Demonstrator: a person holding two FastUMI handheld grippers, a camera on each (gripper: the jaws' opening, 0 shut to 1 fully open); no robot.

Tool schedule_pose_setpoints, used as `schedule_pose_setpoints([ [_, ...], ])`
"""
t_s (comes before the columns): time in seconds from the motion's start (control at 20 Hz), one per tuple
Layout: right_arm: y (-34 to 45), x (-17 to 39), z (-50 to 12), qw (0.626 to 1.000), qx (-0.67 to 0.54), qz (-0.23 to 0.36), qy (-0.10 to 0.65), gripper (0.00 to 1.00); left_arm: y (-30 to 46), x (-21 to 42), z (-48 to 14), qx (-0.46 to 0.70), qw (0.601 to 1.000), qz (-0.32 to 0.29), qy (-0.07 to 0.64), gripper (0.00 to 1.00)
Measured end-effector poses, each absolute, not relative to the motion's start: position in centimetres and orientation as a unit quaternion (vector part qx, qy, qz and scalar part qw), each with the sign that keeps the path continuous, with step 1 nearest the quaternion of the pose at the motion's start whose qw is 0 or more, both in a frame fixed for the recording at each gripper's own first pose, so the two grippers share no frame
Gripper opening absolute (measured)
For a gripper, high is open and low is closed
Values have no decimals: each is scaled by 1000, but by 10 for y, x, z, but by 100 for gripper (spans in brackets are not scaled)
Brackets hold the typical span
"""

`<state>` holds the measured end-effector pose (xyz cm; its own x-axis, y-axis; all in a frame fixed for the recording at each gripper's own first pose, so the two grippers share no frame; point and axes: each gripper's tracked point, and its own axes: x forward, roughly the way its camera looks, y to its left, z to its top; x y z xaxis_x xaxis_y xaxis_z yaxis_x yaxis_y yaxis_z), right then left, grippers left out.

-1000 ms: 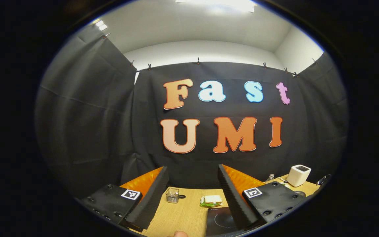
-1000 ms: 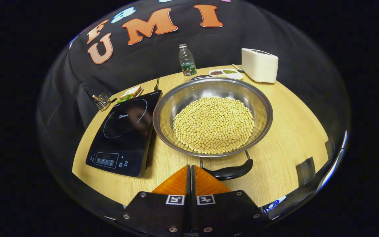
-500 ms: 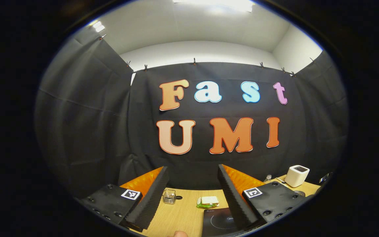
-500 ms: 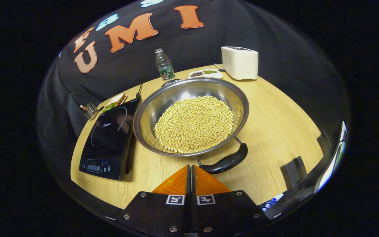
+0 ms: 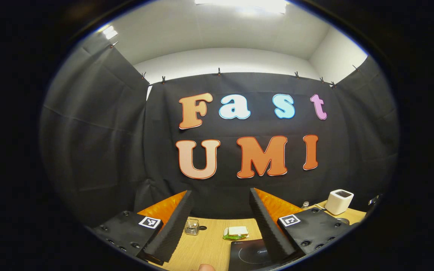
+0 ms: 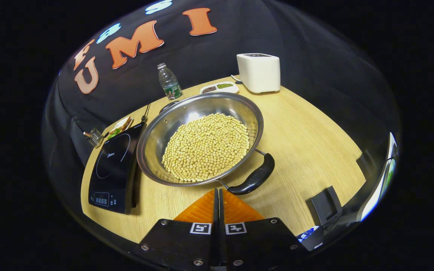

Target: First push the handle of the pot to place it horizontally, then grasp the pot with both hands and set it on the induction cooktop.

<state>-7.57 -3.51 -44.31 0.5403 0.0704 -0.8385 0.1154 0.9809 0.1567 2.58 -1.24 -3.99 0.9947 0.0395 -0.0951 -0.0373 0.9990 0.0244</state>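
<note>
fingers of the right gripper (image 6: 219,195) are pressed flat together with nothing between them, their tips just beside the near end of the pot's black handle (image 6: 252,178), contact hard to judge. that gripper looks steeply down over the worktop (image 6: 307,139) from its near edge. the left gripper (image 5: 220,210) is held level, aimed at the booth wall, its fingers spread wide apart and bare, above the worktop's left part.

the steel pot (image 6: 200,137), heaped with soybeans (image 6: 206,146), sits mid-worktop, just beside the right edge of the black induction cooktop (image 6: 113,167) and not on it. its handle points toward the near right corner, long axis slanting up to the right. a second handle at the far rim is mostly hidden by the pot.

in the left gripper view the cooktop is cut off at the bottom, partly behind a finger. along the far edge stand a bottle (image 6: 169,81), a white box (image 6: 258,72) and a small dish (image 6: 219,87), its contents too small to tell.
</note>
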Motion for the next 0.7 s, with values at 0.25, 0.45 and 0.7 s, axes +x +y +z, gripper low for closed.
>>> schedule_pose_setpoints([
  [0.25,-55,-60,-447,876,98,-30,471,0,-14,28,-35,16,999,23,45,93],
  [0.45,-69,-48,-450,877,99,-43,468,0,-17,31,-32,20,999,22,41,96],
  [0.7,-84,-31,-453,878,105,-55,464,0,-23,38,-36,18,998,17,50,100],
])
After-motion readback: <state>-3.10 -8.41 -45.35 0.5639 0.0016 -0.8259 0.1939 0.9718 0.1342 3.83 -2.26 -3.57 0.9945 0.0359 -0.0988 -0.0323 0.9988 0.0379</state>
